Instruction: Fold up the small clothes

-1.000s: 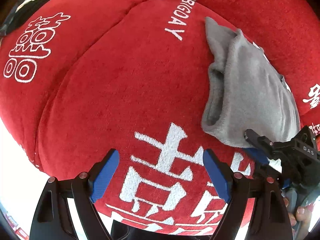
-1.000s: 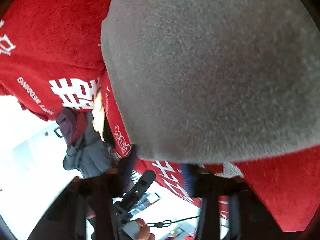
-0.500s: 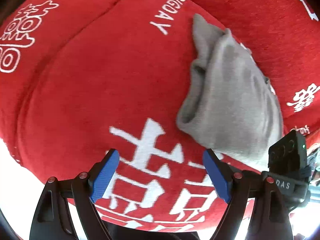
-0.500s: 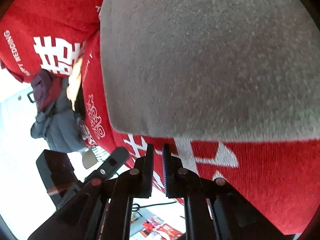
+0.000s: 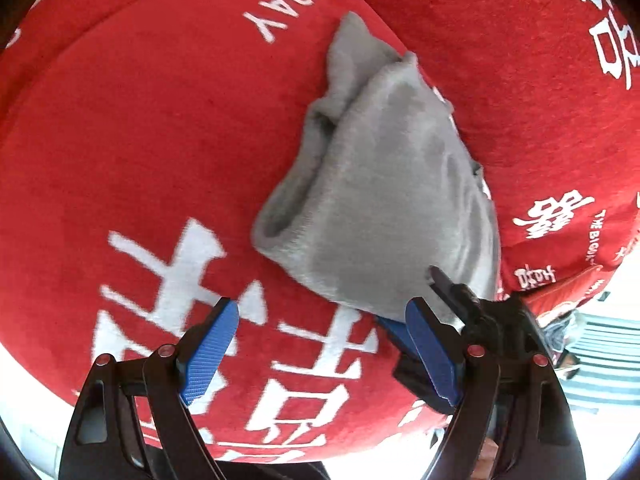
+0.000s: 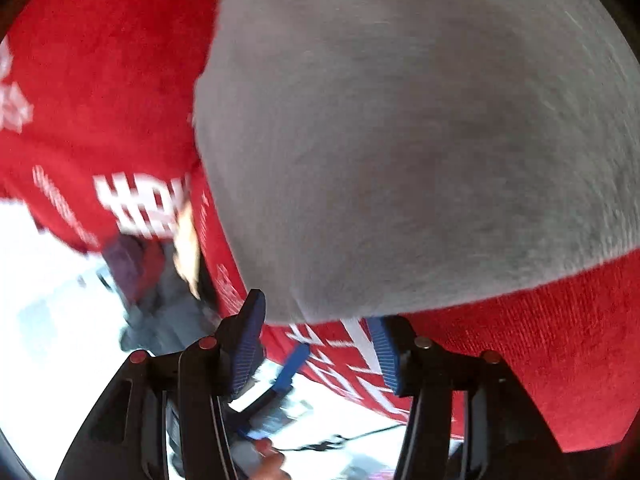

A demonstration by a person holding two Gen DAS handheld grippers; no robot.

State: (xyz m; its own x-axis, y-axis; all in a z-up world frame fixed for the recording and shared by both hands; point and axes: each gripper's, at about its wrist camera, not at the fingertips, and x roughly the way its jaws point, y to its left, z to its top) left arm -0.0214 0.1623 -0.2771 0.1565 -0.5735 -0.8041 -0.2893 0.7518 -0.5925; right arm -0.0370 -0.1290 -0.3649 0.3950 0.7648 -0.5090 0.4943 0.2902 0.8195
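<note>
Leftmost, the left gripper (image 5: 320, 352) is held open over a plush red blanket (image 5: 140, 140) printed with white characters. Further right, a fuzzy grey sock (image 5: 384, 200) is seen folded on it, the right gripper (image 6: 316, 344) spread open at its near edge.

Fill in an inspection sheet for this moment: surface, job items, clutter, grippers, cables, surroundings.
Surface: red plush cover with white printed characters, laid over a rounded cushion.
Job's things: one grey garment, folded over, lying on the cover; its open hem faces left in the left wrist view.
Clutter: nothing seen on the cover.
Grippers: left gripper open, above the cover beside the garment, holding nothing. Right gripper open at the garment's near edge, fingers apart, not gripping.
Cables: a thin dark cord on the pale floor below, blurred.
Surroundings: a dark bundle, perhaps a bag or clothing, past the cushion's edge; too blurred to identify.
</note>
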